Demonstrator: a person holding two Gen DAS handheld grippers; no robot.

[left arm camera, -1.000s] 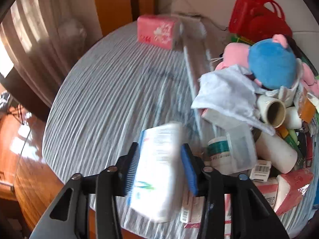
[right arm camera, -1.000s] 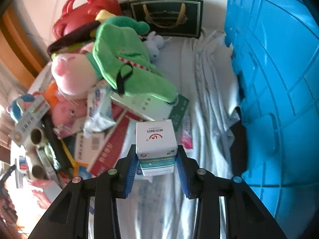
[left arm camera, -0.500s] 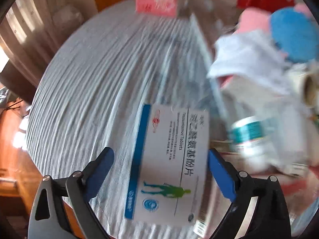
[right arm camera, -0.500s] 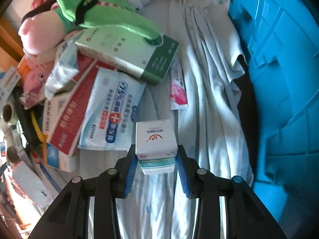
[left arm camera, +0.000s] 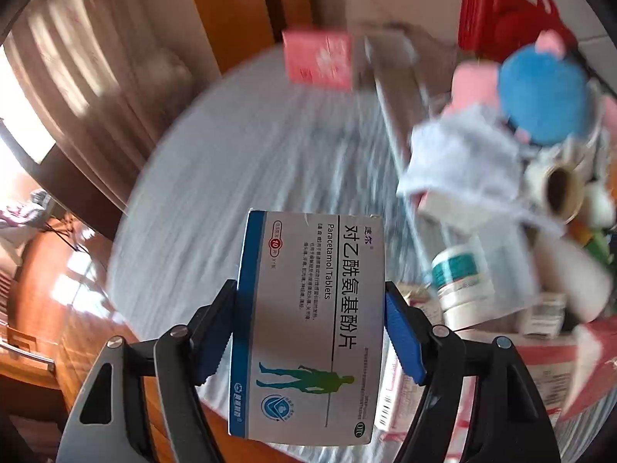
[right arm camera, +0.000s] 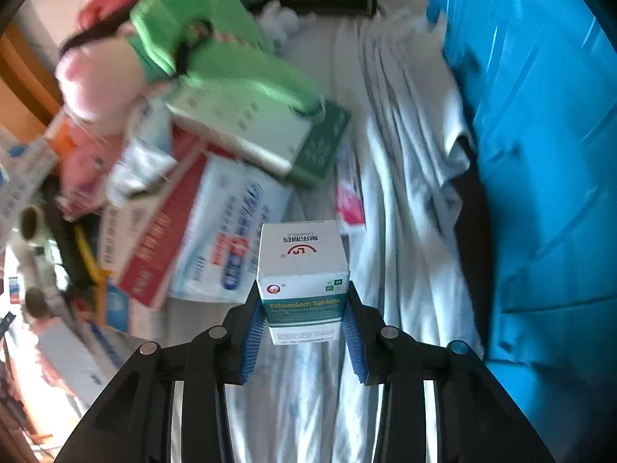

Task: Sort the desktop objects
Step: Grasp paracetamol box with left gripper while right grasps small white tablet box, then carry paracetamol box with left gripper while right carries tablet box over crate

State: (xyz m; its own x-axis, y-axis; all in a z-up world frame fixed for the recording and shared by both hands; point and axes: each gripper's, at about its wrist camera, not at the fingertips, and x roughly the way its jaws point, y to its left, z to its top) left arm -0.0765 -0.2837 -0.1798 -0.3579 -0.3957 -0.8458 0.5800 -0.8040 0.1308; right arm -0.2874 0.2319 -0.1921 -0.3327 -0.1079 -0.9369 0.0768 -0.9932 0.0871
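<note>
Beside the big blue bin (right arm camera: 540, 154), on the right of the cloth-covered table (left arm camera: 231, 177), the right gripper (right arm camera: 302, 332) is clamped on a small tablet box (right arm camera: 302, 281), probably nearer the bin, while the left gripper (left arm camera: 308, 332), its jaws having just been closing, grips a flat paracetamol box (left arm camera: 308, 328), long axis pointing away.

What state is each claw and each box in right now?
Left claw: jaws just closed in, shut on the paracetamol box.
Paracetamol box: held flat-face up, lifted off the table.
Right claw: shut on the estazolam box.
Estazolam box: upright between the pads, closed.
Paper roll: lying on its side, in the pile.
</note>
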